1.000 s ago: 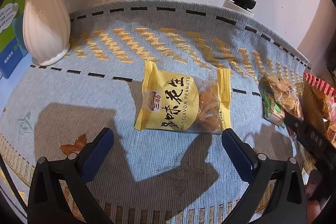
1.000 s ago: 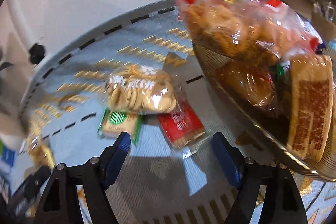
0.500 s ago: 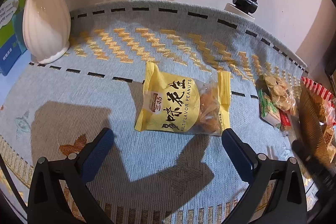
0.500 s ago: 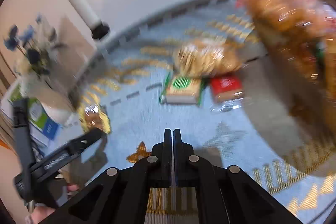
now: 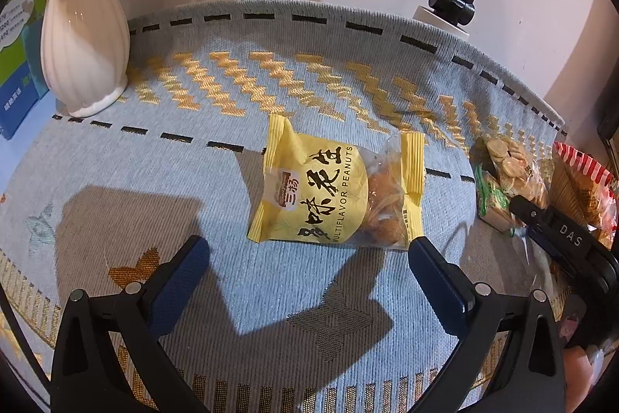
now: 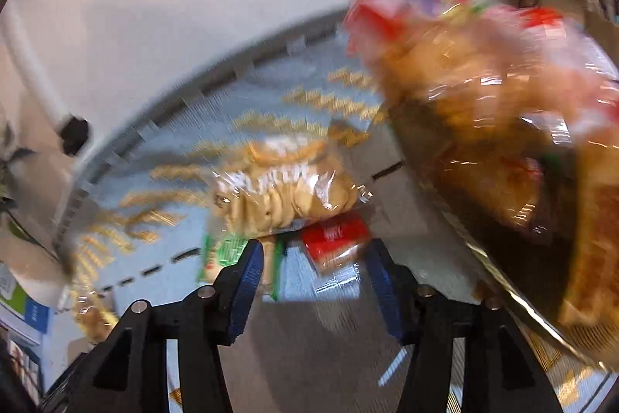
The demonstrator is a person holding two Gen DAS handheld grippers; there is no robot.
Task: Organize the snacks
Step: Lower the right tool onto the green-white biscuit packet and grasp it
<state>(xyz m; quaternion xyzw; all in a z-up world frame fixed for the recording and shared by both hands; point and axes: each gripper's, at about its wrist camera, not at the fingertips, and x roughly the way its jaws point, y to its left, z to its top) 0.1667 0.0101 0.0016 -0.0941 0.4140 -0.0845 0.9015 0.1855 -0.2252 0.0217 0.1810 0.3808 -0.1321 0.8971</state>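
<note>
The left gripper (image 5: 307, 246) hovers with its jaws wide apart and nothing between them, just short of the yellow peanut packet (image 5: 334, 192), which lies flat on the blue-grey woven cloth (image 5: 162, 180); a white ribbed vase (image 5: 83, 37) stands well off to the left at the back, a blue-and-green box (image 5: 17, 64) behind it, and a white pole with a black clamp (image 5: 450, 4) rises at the cloth's far edge; the right gripper (image 6: 315, 258) has its jaws opening, nothing pressed between the pads; just ahead of them lie a red packet (image 6: 334, 239) and a green packet (image 6: 224, 252), with a clear bag of round crackers (image 6: 284, 194) resting partly over both; to the right a basket (image 6: 483, 246) heaped with wrapped snacks (image 6: 483, 72) crowds that side, blurred
</note>
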